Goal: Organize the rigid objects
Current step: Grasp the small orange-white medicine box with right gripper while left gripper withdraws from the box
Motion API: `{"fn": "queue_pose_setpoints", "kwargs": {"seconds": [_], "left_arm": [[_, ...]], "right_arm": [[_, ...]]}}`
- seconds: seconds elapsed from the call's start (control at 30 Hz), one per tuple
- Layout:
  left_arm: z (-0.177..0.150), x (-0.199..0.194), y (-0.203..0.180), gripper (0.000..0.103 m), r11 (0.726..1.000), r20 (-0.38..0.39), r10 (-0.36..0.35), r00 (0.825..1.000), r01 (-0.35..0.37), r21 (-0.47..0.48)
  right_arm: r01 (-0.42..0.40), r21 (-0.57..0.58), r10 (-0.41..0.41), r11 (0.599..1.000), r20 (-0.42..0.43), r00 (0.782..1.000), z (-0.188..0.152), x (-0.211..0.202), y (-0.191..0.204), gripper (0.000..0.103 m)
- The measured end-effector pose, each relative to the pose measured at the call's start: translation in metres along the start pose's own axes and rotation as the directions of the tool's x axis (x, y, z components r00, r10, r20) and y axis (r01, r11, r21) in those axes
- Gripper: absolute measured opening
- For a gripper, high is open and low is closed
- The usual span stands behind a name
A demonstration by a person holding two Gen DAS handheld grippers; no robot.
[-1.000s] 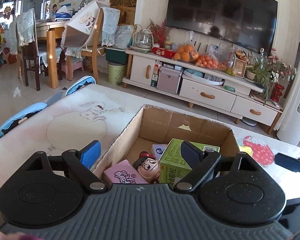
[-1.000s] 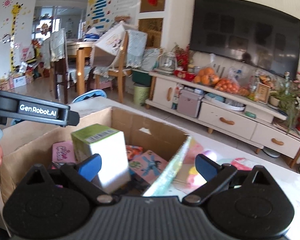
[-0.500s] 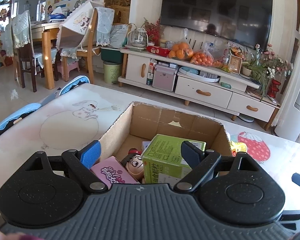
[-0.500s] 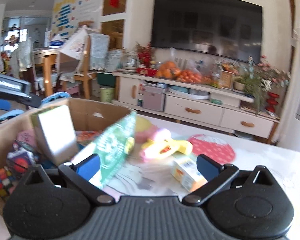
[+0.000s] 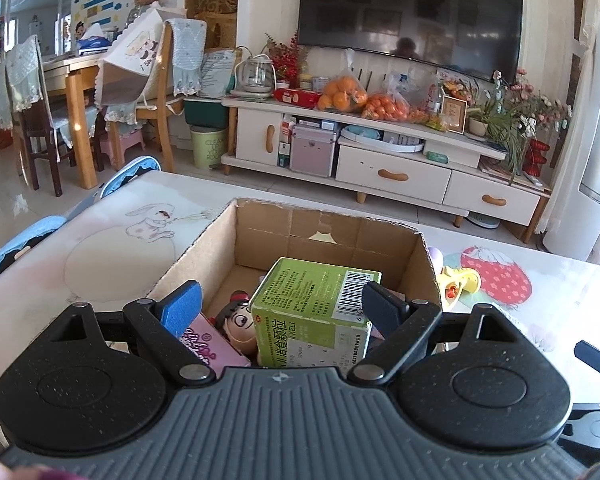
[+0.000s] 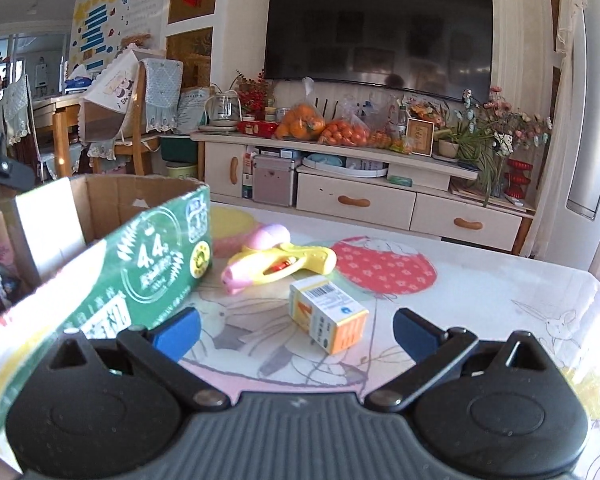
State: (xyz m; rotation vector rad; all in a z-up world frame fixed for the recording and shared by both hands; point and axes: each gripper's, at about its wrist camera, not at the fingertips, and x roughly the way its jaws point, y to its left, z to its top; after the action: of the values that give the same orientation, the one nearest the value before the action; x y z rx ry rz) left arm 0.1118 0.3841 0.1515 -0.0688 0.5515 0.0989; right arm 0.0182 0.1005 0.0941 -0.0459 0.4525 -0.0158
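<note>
— See the right gripper (image 6: 296, 330)? Its blue pads are spread wide and hold nothing. It hangs low over the table, aimed at the small orange-and-white carton (image 6: 327, 314) lying just ahead, between the two fingers' line.

— And the left gripper (image 5: 278, 306)?

— Spread too, above the cardboard box (image 5: 328, 236). The green medicine carton (image 5: 312, 312) stands inside the box between its fingers, but I don't see either pad pressing it, so I'd call it let go.

— So what worries you?

— The little carton sits skewed to the fingers. If they close on its corners and not its flat sides, I reckon it twists out and skids across the slick tablecloth (image 6: 480, 280).

— Toward the yellow-and-pink toy gun (image 6: 280, 262)?

— That's near, just behind it. A push forward could knock one into the other. Also the box's near wall, the green printed flap (image 6: 140, 276), leans right beside the left finger of that gripper. Swing in carelessly and it catches the flap and drags the whole box.

— And inside?

— Crowded near the front: a pink packet (image 5: 204, 340) and a doll head (image 5: 240, 322) touching the green carton. Another box dropped on top may sit tilted or tip that tall carton over.
</note>
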Motion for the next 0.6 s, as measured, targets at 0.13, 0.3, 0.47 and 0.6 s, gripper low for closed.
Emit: {"fn": "queue_pose_setpoints", "kwargs": {"seconds": [0.13, 0.3, 0.47, 0.6], "left_arm": [[-0.001, 0.002, -0.001, 0.103, 1.000, -0.002, -0.002, 1.000, 0.002, 0.018], [0.000, 0.005, -0.005, 0.103, 0.999, -0.003, 0.003, 1.000, -0.003, 0.042], [-0.002, 0.005, -0.004, 0.103, 0.998, 0.005, 0.006, 1.000, -0.006, 0.063], [-0.002, 0.007, -0.005, 0.103, 0.996, 0.000, 0.012, 1.000, -0.012, 0.083]], "right_arm": [[0.014, -0.013, -0.014, 1.000, -0.011, 1.000, -0.007, 0.011, -0.007, 0.102], [0.020, -0.003, -0.020, 1.000, -0.036, 0.999, -0.013, 0.026, -0.018, 0.102], [0.030, 0.012, -0.029, 0.999, -0.067, 0.997, -0.017, 0.045, -0.029, 0.102], [0.021, 0.013, -0.020, 1.000, -0.089, 0.996, -0.019, 0.058, -0.037, 0.102]]}}
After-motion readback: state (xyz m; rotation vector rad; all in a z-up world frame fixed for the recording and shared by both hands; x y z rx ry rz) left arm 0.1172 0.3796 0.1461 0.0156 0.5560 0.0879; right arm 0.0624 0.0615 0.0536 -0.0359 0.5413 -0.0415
